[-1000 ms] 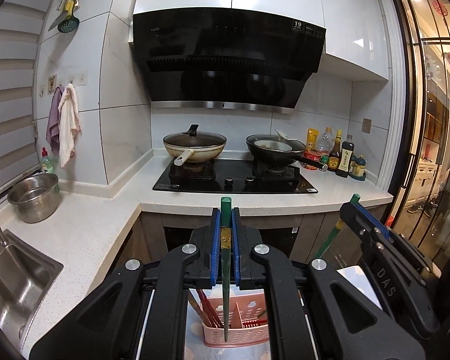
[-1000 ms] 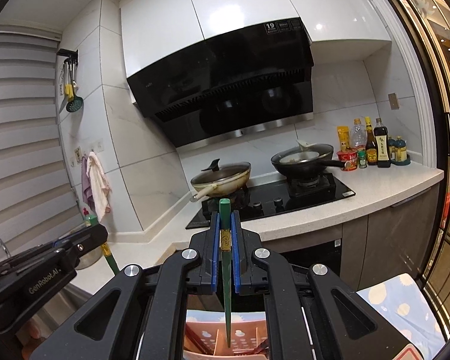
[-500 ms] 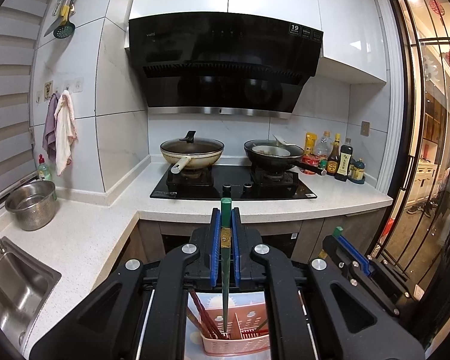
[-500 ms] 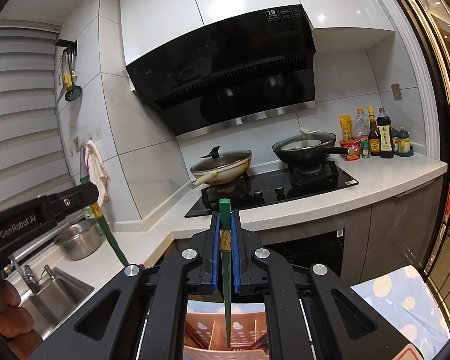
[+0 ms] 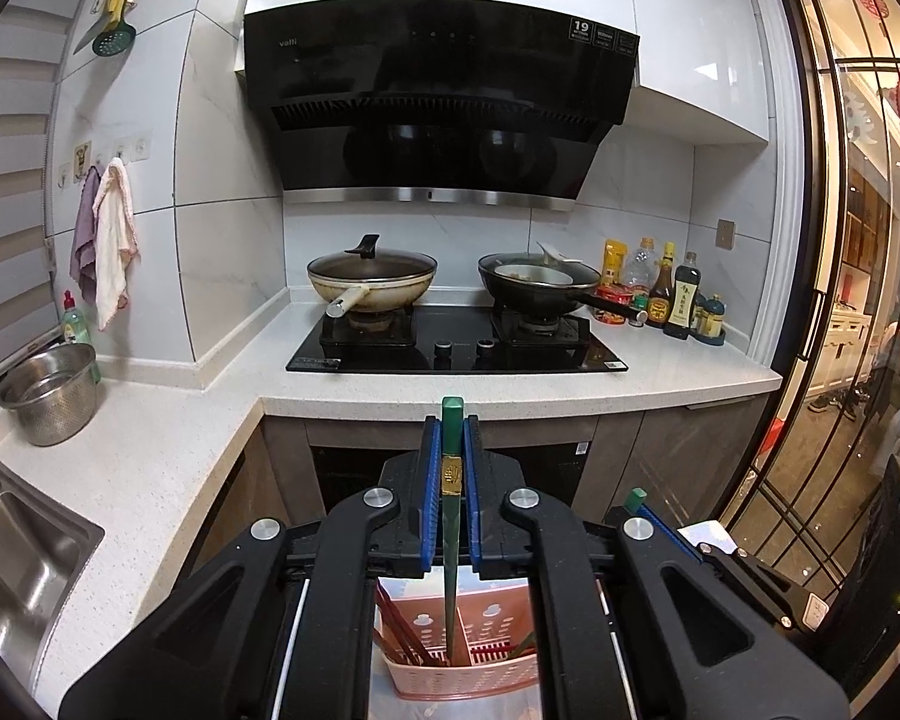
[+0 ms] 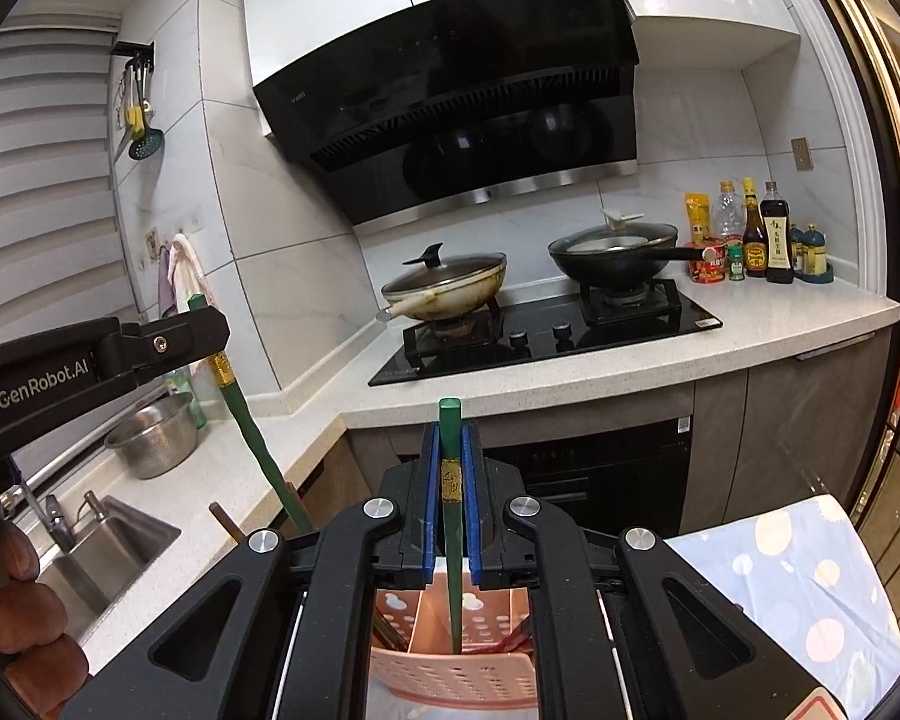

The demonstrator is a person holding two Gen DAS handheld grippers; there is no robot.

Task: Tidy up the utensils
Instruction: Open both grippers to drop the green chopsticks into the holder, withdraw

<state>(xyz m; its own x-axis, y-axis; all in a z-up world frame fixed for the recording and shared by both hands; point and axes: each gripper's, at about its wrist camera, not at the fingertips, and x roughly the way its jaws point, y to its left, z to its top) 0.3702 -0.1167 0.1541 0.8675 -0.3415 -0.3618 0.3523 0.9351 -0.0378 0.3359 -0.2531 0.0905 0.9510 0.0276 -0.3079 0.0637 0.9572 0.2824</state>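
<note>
My left gripper (image 5: 452, 438) is shut on a green chopstick (image 5: 450, 570) with a gold band, held upright. Its tip reaches down into a pink slotted utensil basket (image 5: 480, 675) that holds several dark red chopsticks (image 5: 399, 630). My right gripper (image 6: 450, 444) is shut on a matching green chopstick (image 6: 452, 588), whose tip also stands inside the basket (image 6: 444, 681). In the right wrist view the left gripper (image 6: 195, 324) shows at the left with its chopstick (image 6: 252, 438) slanting down. The right gripper (image 5: 639, 510) shows low at the right in the left wrist view.
The basket stands on a blue dotted cloth (image 6: 810, 570). Behind are a hob (image 5: 456, 348) with two pans, sauce bottles (image 5: 672, 294), a steel bowl (image 5: 51, 390) and a sink (image 5: 18, 558) on the white counter. A glass door (image 5: 858, 240) is at the right. A person's fingers (image 6: 24, 618) show.
The right gripper has sunk with its chopstick, dropping lower at the right of the left wrist view. The left gripper has also come slightly down. Both grips are unchanged.
</note>
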